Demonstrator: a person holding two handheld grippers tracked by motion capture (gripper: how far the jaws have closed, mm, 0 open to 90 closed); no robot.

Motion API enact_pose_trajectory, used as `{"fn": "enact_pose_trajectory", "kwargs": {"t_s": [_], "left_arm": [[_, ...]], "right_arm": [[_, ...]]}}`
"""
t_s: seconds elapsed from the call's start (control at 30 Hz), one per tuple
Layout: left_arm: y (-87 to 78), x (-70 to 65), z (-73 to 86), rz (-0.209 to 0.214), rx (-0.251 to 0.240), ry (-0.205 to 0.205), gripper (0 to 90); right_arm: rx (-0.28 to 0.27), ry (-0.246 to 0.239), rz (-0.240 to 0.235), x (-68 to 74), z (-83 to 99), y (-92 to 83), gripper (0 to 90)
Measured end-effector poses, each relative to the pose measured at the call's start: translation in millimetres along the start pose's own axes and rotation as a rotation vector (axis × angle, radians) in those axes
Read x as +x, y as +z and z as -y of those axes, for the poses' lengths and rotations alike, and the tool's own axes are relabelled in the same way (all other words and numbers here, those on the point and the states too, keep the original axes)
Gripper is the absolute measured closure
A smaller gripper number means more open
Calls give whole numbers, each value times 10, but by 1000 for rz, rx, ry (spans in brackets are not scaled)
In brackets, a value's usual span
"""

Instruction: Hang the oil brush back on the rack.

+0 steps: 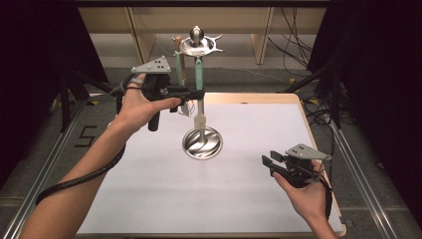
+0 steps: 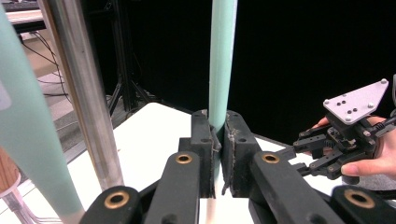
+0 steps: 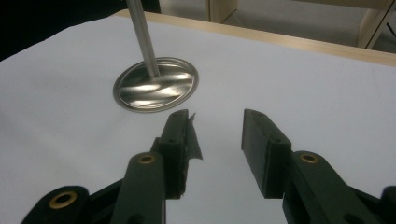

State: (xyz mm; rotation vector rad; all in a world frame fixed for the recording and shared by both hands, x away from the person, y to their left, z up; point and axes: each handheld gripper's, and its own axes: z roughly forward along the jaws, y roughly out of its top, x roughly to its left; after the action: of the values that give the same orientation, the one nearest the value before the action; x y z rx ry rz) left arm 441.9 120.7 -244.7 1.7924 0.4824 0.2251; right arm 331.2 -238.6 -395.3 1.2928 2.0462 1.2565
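Left tool (image 1: 199, 93) is clamped on the mint handle (image 1: 198, 74) hanging from the rack (image 1: 198, 46), right tool (image 1: 267, 163) apart and idle — lift straight up to unhook it cleanly.

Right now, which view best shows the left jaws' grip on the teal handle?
The left gripper view: both jaws of the left gripper press on the teal handle, close up. The high view shows the same grip small and side-on, the handle hanging from the rack.
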Motion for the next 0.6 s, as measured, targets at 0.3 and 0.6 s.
{"fn": "enact_pose_trajectory", "kwargs": {"t_s": [0.3,0.6], "left_arm": [[0,82,-31,3,-1,76,836],[27,147,-29,13,4,66,835]], "right_arm": [[-8,-34,0,-34,-4,2,622],[-5,-31,2,-47,2,8,621]]}}
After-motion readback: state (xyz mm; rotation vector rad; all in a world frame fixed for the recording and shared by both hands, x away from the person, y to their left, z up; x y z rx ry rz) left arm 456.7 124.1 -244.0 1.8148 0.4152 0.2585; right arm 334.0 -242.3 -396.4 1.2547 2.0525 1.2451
